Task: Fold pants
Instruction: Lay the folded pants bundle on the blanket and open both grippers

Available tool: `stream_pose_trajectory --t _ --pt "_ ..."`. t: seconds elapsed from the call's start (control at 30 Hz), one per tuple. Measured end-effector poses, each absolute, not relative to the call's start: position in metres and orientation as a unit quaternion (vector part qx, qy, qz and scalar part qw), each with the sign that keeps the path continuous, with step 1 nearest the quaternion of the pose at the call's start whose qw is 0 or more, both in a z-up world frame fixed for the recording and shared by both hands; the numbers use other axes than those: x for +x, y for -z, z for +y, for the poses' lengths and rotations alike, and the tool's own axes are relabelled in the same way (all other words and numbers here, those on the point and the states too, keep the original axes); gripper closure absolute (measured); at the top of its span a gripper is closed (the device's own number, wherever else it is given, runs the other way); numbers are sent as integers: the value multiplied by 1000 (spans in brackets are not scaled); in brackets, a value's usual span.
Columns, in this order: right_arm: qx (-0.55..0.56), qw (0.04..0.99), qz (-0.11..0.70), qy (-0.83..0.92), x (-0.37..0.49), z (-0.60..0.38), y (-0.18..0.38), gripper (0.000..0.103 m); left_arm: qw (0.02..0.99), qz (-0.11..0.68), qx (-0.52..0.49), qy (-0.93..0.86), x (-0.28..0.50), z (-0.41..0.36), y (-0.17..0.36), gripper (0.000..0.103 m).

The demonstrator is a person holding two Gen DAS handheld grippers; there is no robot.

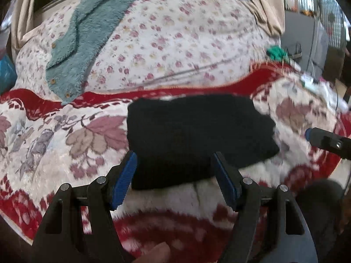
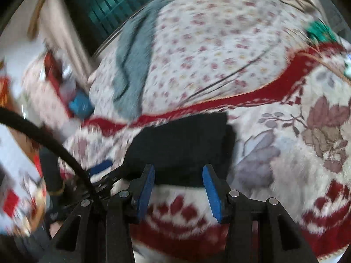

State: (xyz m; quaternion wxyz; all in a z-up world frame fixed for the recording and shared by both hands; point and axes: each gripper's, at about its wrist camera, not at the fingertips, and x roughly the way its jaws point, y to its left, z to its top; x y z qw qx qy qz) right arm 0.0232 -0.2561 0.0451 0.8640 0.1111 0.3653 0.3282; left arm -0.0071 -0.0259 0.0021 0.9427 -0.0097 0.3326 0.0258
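The black pants [image 1: 197,135] lie folded into a compact rectangle on a red and white flowered blanket [image 1: 65,144]. My left gripper [image 1: 174,156] hovers at the near edge of the pants with its blue pads wide apart, pressing on nothing. One finger of the right gripper [image 1: 324,141] shows at the right edge of this view. In the right wrist view the pants [image 2: 182,144] sit just beyond my right gripper [image 2: 178,167], which is open with its pads clear of the cloth. The left gripper's blue pad [image 2: 101,167] shows blurred to its left.
Behind the blanket lies a white floral sheet [image 1: 175,32] with a teal fluffy garment [image 1: 87,35] spread across it. A small green item [image 1: 275,51] sits at the sheet's right edge. Beige curtains [image 1: 263,4] hang at the back. A fingertip of the person's hand [image 1: 158,252] shows below.
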Motion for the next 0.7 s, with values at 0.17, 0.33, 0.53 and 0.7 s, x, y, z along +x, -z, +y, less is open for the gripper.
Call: stream_pose_trajectory --t 0.17,0.33,0.53,0.7 --pt "84 869 378 -308 14 -248 -38 57 943 330 11 -46 -10 -31 0 32" --pt "94 865 394 -295 24 -249 -31 57 937 345 -19 -48 -7 -23 6 32" --pt "90 864 396 -298 24 -248 -32 57 931 361 -27 -44 -4 -25 10 32" --pt "91 863 395 -301 24 -247 -32 57 928 369 -24 -43 -2 -27 13 32"
